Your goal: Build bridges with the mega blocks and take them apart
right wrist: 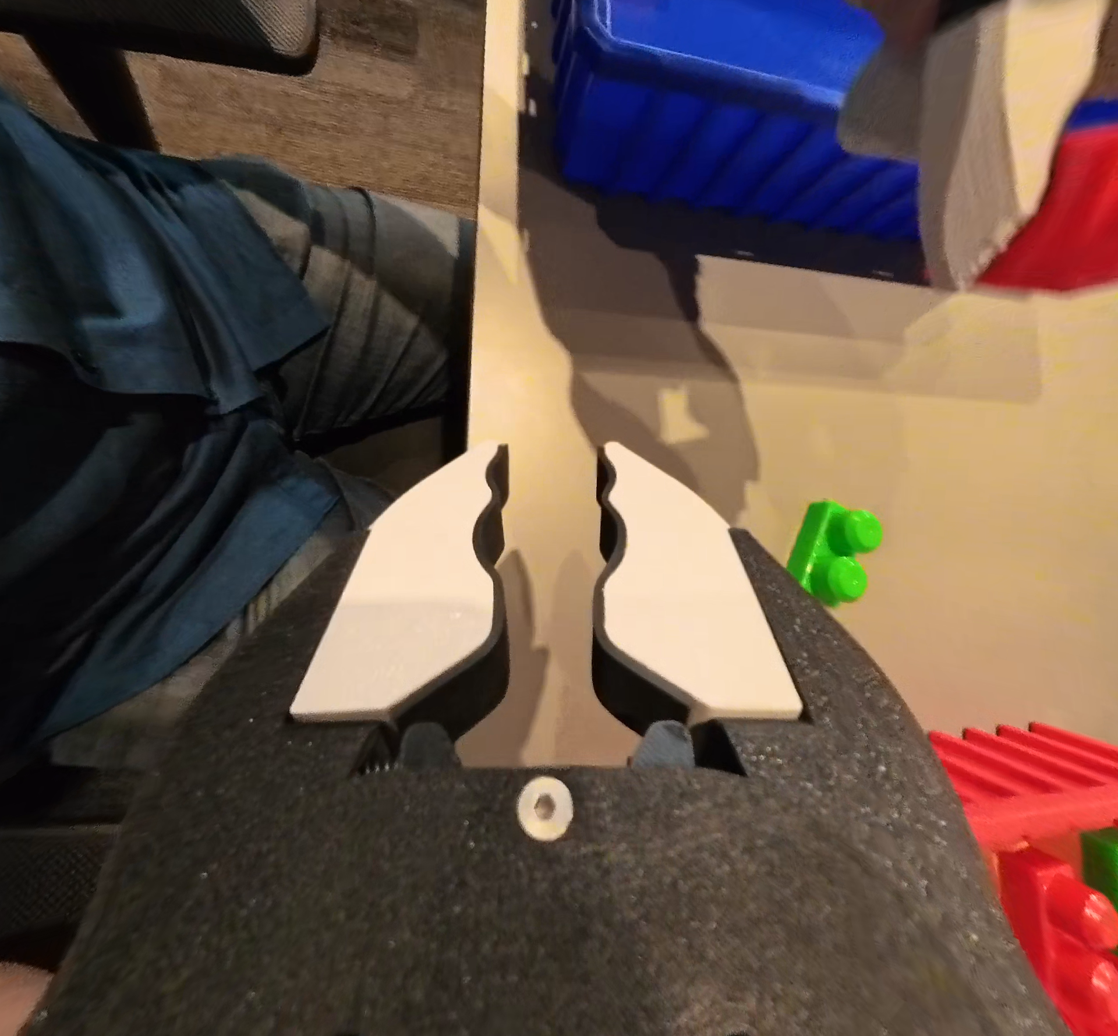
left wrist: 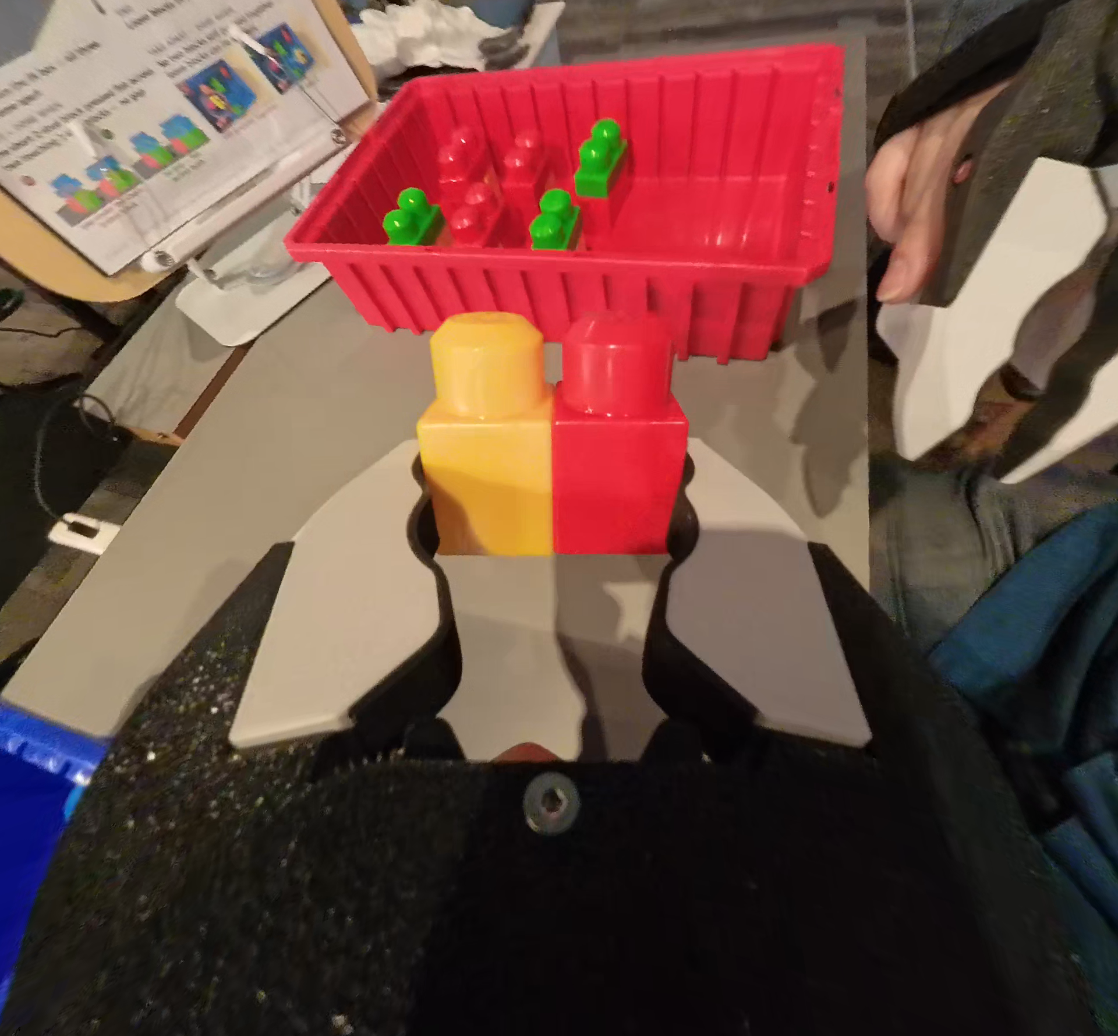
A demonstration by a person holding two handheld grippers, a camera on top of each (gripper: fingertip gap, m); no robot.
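- Yellow and red plastic mega blocks point(left wrist: 553, 462), side by side, pinched in the left tongs point(left wrist: 553, 514); no bridge stands yet.
- Right tongs point(right wrist: 552, 477) spread, empty; green block point(right wrist: 832, 553) at three o'clock on the bench point(right wrist: 907, 462).
- Red ribbed bin point(left wrist: 605, 281) at twelve o'clock holds remaining blocks.

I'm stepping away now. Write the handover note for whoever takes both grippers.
Left gripper: shut on a yellow block and a red block held side by side, above the table, in front of the red bin.
Right gripper: open, empty, over the table edge.
Red bin: three green blocks and some red ones inside.
One loose green block lies on the table right of the right gripper; blue bin beyond.
Done: no bridge standing in view.
Left: place the held pair, then carry on building or sorting.
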